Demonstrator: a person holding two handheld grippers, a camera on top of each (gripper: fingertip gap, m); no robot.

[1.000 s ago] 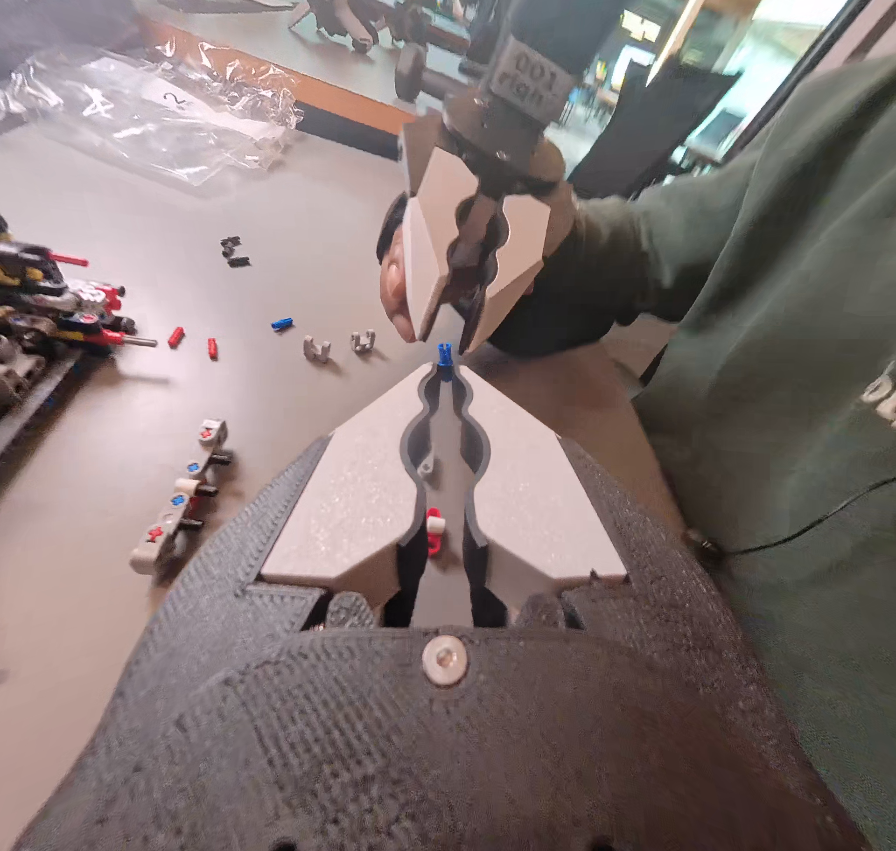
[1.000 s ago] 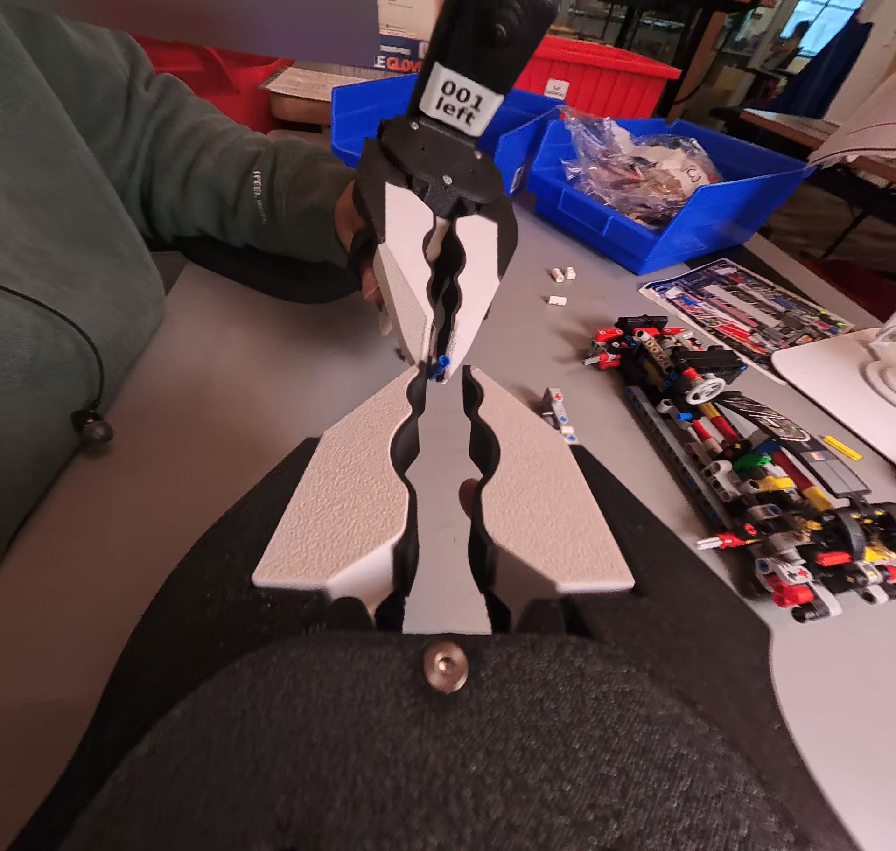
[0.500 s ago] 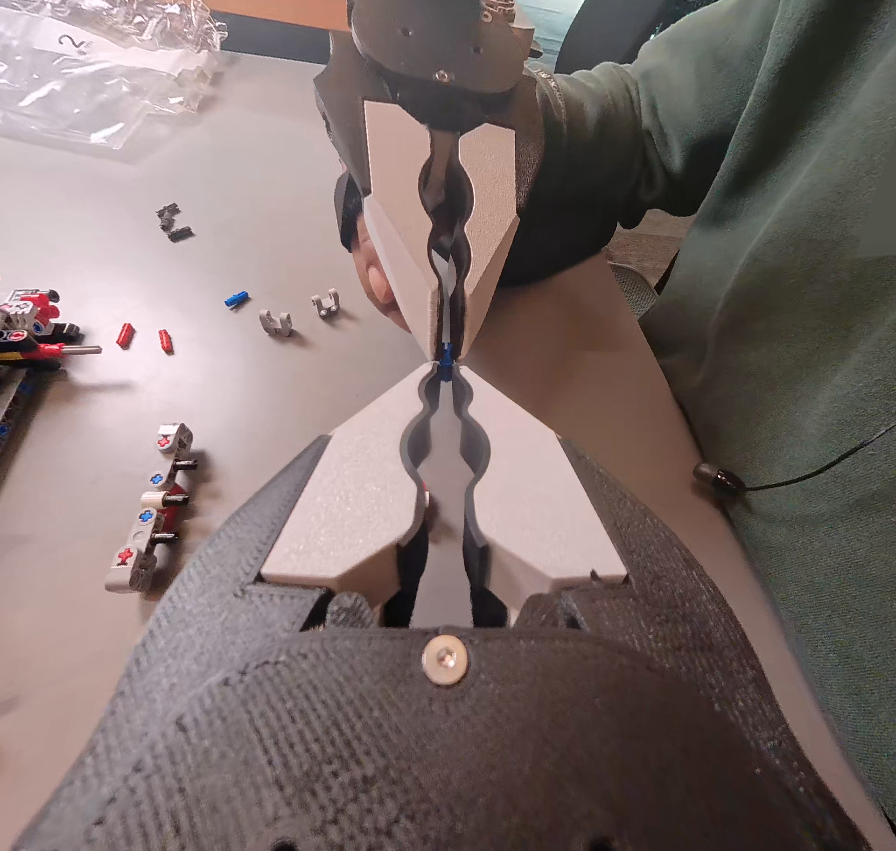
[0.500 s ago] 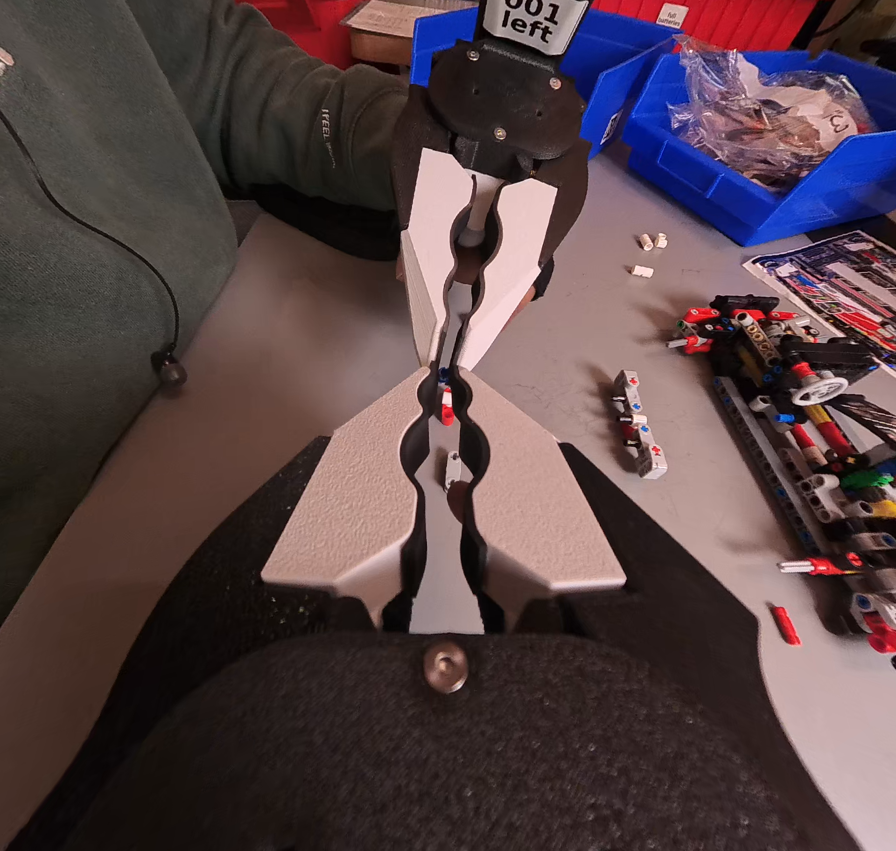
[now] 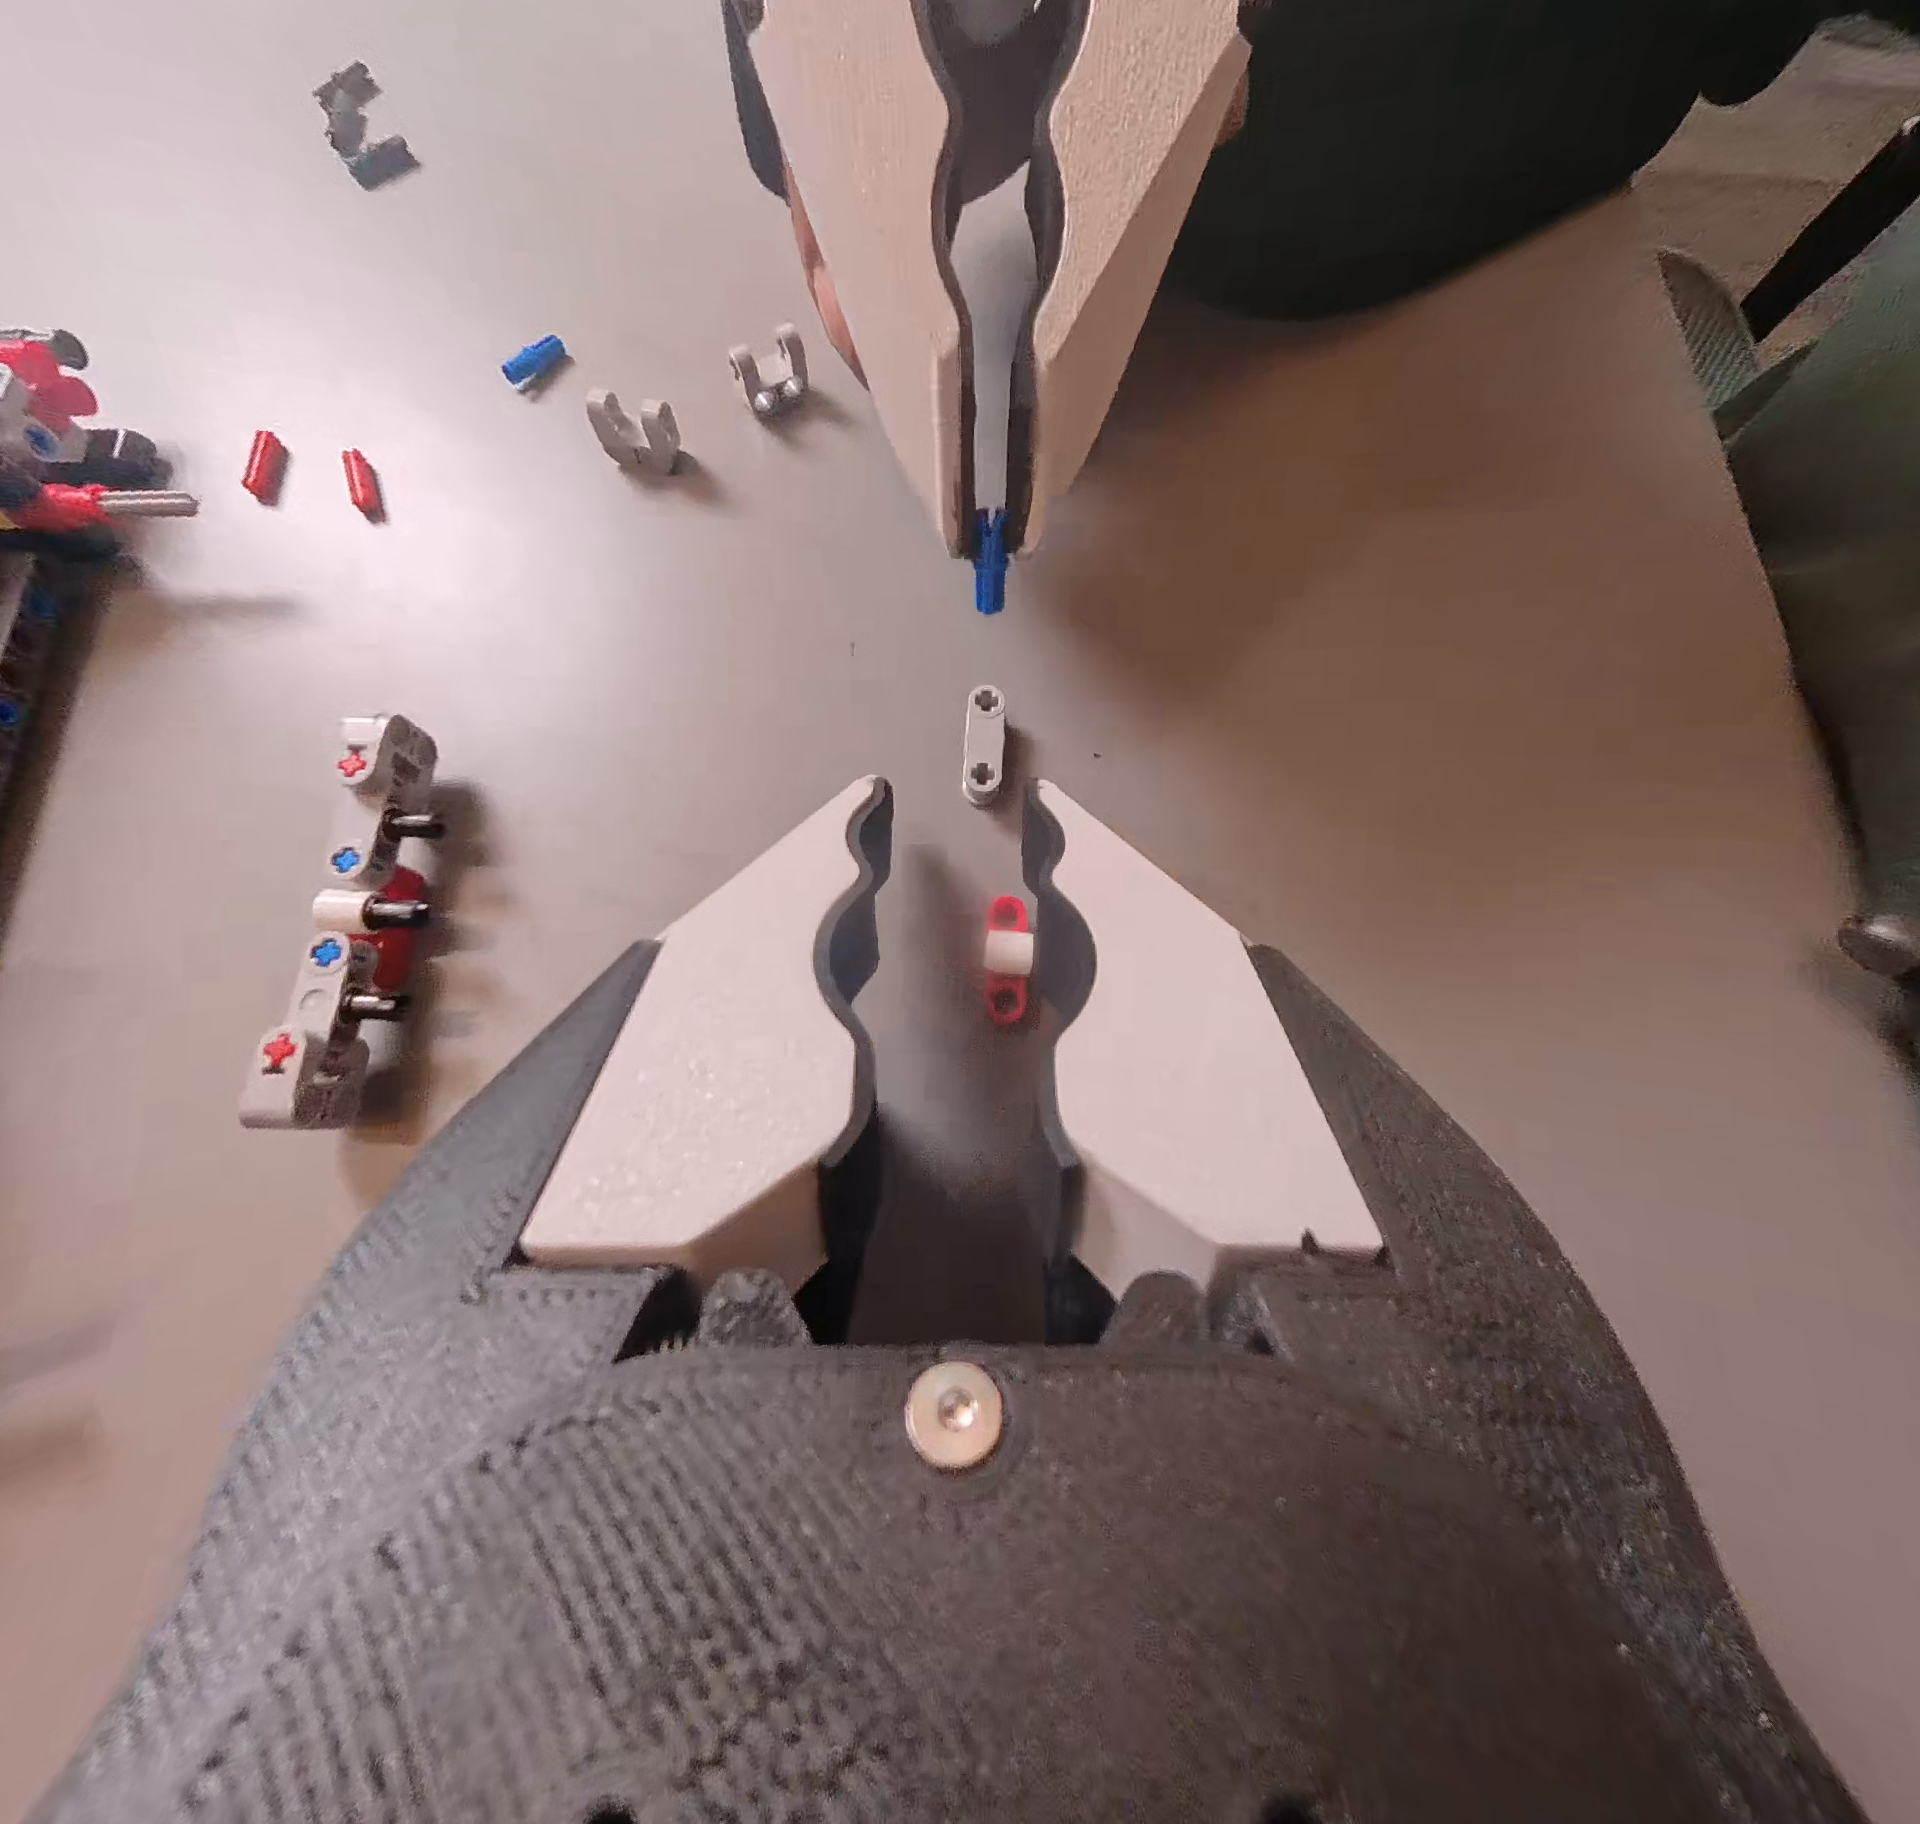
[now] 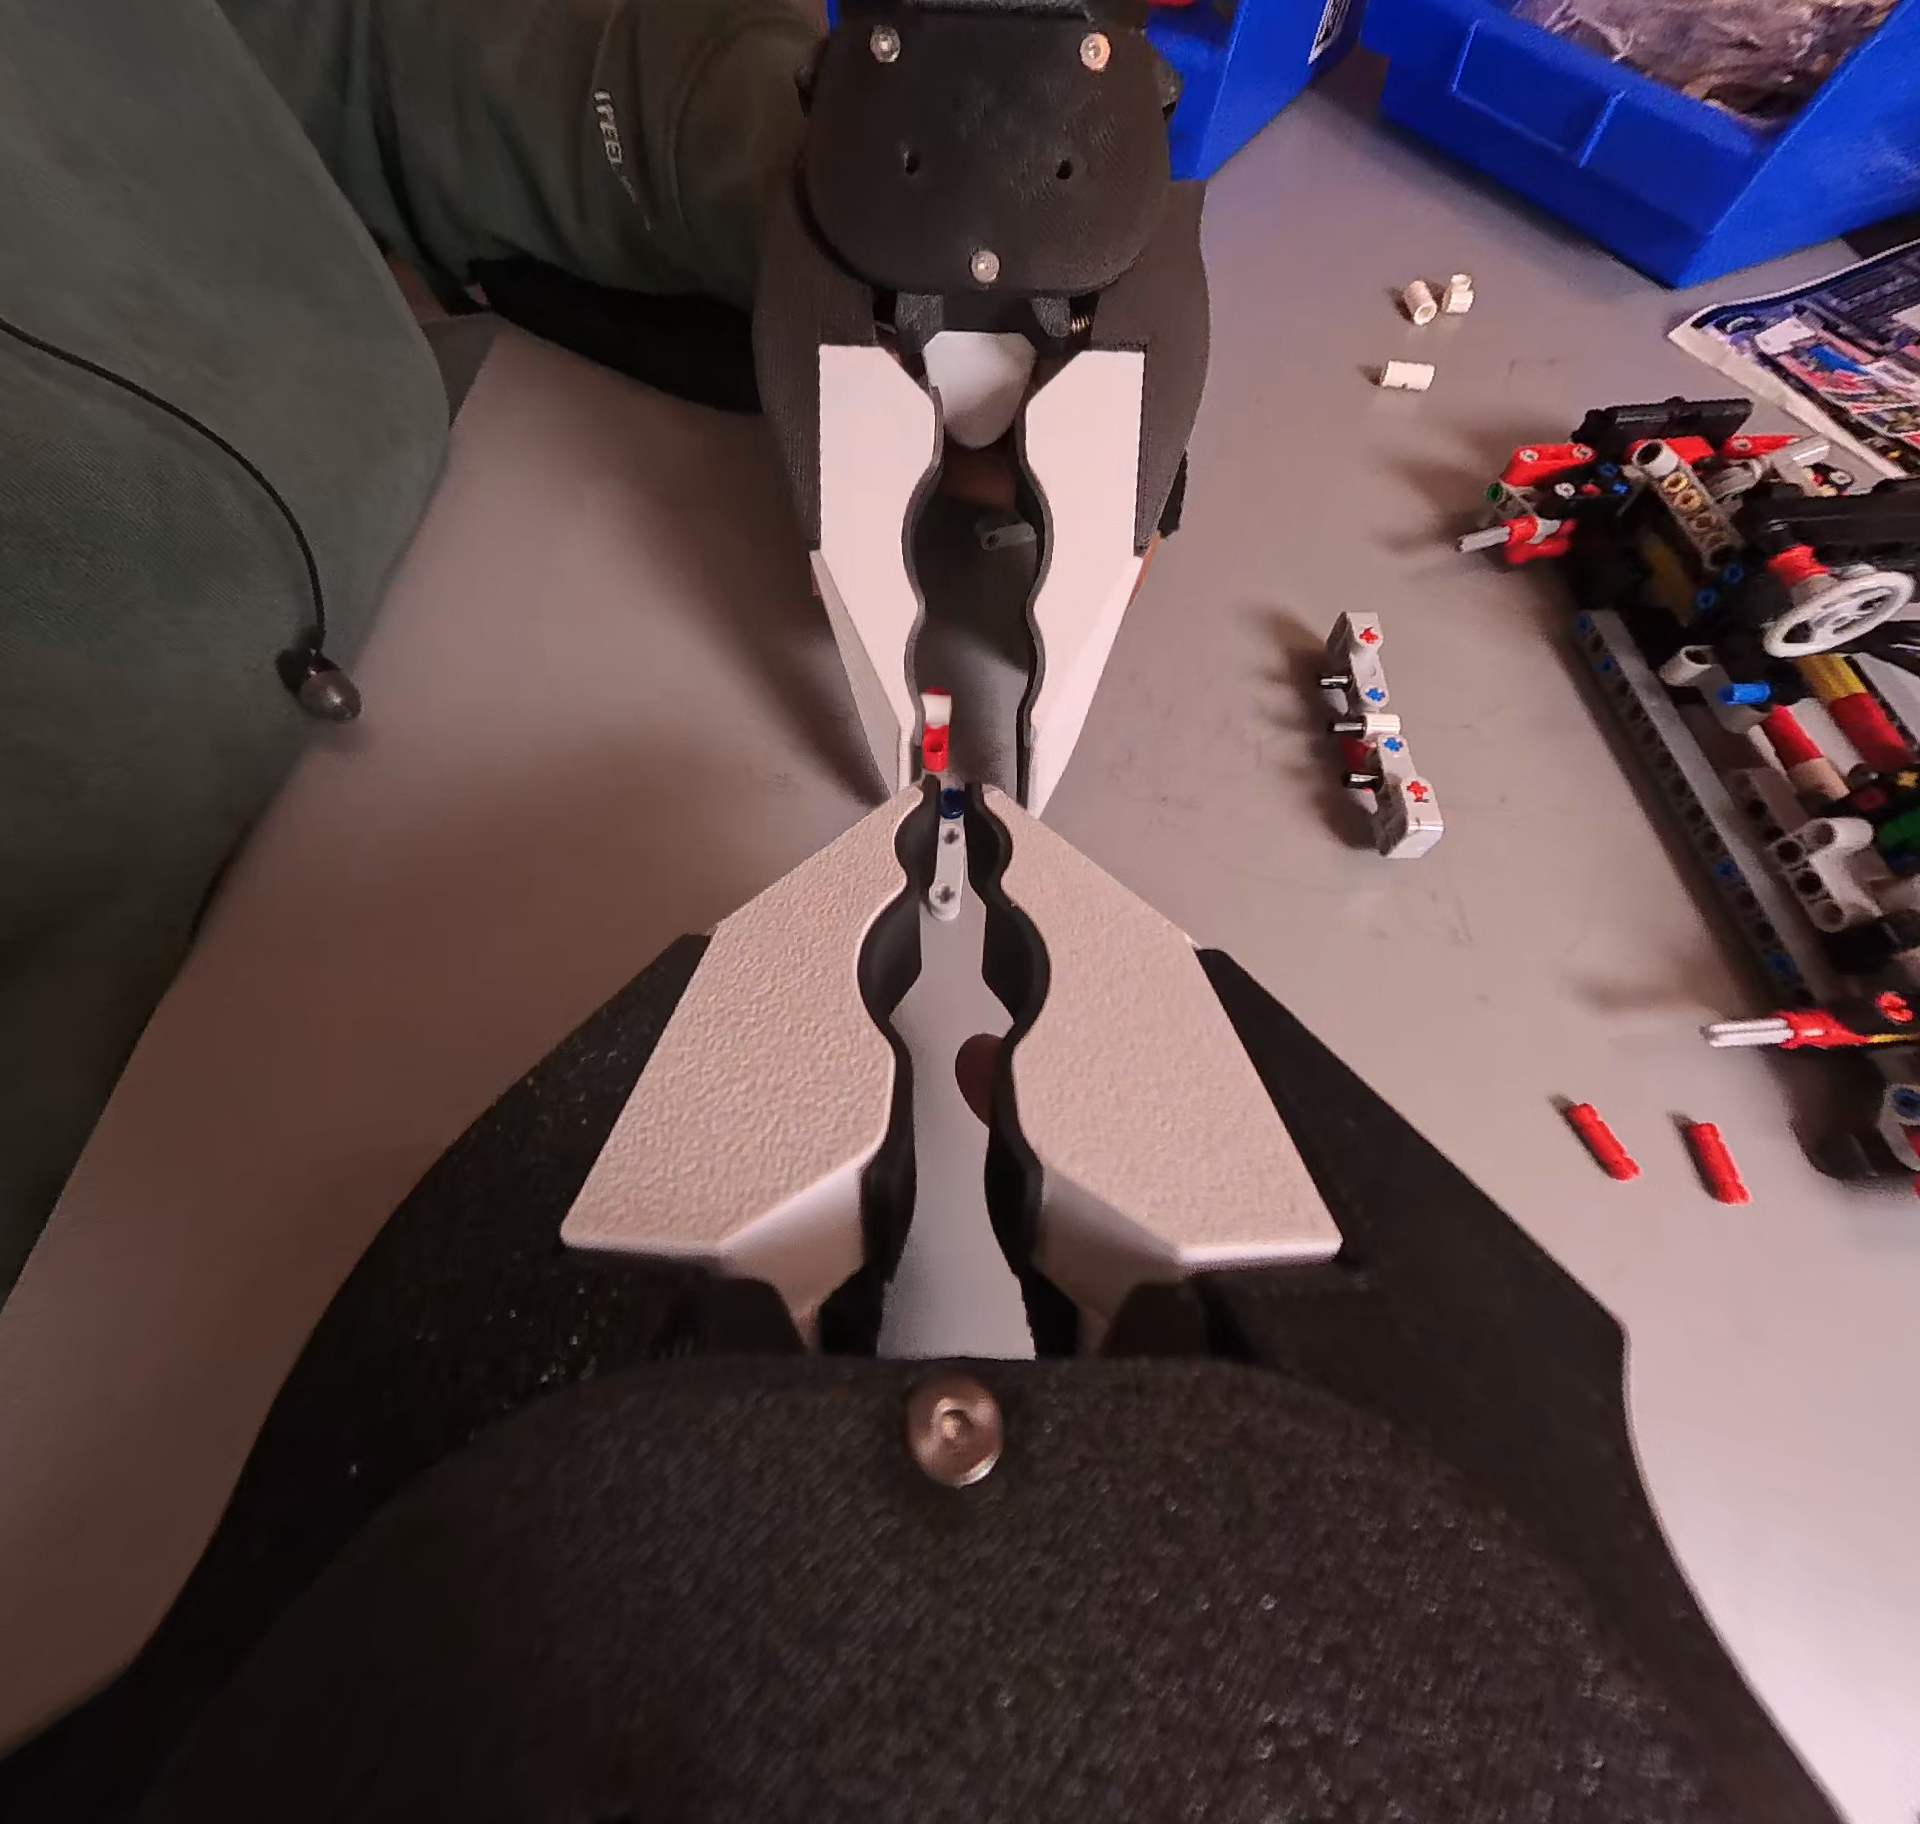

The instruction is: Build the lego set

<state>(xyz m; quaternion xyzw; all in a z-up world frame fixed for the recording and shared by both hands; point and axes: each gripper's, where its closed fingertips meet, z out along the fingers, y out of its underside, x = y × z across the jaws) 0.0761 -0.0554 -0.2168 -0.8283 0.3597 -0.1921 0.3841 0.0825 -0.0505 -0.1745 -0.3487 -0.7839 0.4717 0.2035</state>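
My right gripper (image 6: 948, 795) is shut on a small blue pin (image 6: 948, 800). In the left wrist view the right gripper (image 5: 992, 540) points down at the table and the blue pin (image 5: 990, 569) sticks out of its tips. My left gripper (image 5: 961, 792) is open and empty, tip to tip with the right one. A small grey two-hole beam (image 5: 984, 744) lies on the table between the two grippers. A red and white connector (image 5: 1006, 959) lies on the table between the left fingers. Both also show in the right wrist view: the beam (image 6: 948, 865) and the connector (image 6: 935, 730).
A grey sub-assembly with black pins (image 5: 332, 927) lies left of the left gripper. The half-built car (image 6: 1766, 683) stands at the right. Two red pins (image 6: 1600, 1151), a loose blue pin (image 5: 533, 359), grey clips (image 5: 634, 429), blue bins (image 6: 1621, 91) and a booklet (image 6: 1829, 351) lie around. Left tips to right tips: about 5 cm. The half-built car (image 6: 1766, 683) is about equally far from each gripper, around 20 cm.
The blue pin passed from my left gripper to my right one. The left gripper opened and drew back. Both grippers came lower over the table.
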